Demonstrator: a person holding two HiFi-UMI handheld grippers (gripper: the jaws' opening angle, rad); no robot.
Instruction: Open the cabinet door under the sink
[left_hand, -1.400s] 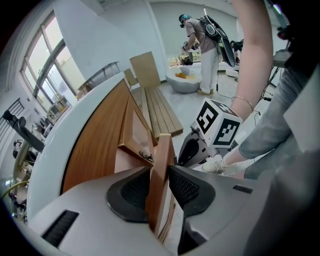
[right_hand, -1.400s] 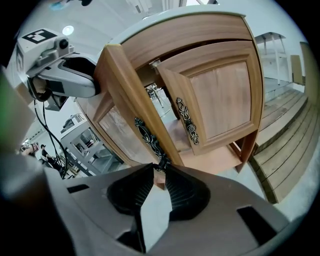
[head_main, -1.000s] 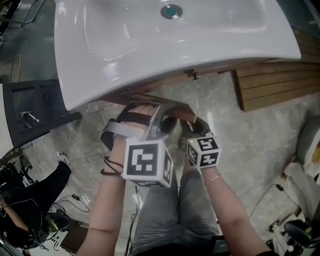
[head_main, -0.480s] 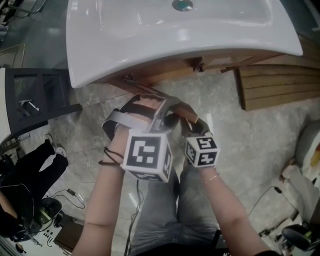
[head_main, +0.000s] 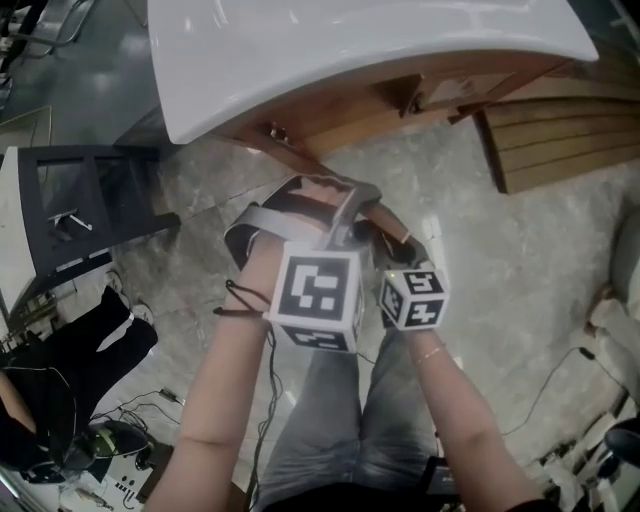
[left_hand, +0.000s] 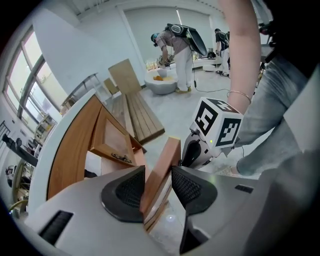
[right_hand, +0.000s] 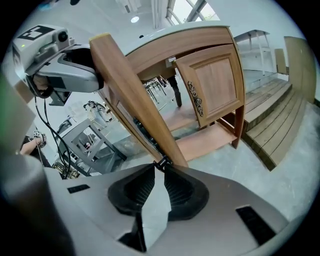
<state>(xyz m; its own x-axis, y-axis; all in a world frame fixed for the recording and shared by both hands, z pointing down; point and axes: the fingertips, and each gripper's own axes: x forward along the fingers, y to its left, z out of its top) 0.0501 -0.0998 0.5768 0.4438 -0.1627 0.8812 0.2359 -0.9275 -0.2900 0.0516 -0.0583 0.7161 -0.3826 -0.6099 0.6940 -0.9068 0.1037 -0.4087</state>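
Door (left_hand: 166, 154) edge in left tongs (left_hand: 158, 176), loosening, one handle (right_hand: 162, 162) in right tongs (right_hand: 160, 168), tightening

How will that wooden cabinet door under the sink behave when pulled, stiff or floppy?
The cabinet door looks like thick solid wood, so probably stiff and fairly heavy. It stands ajar, so it likely swings rather than slides.

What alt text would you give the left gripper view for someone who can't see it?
The left gripper holds the edge of a wooden cabinet door between its two dark pads, though its jaws have just been opening. Behind stands the open cabinet under a white sink, with the person's forearm at right.
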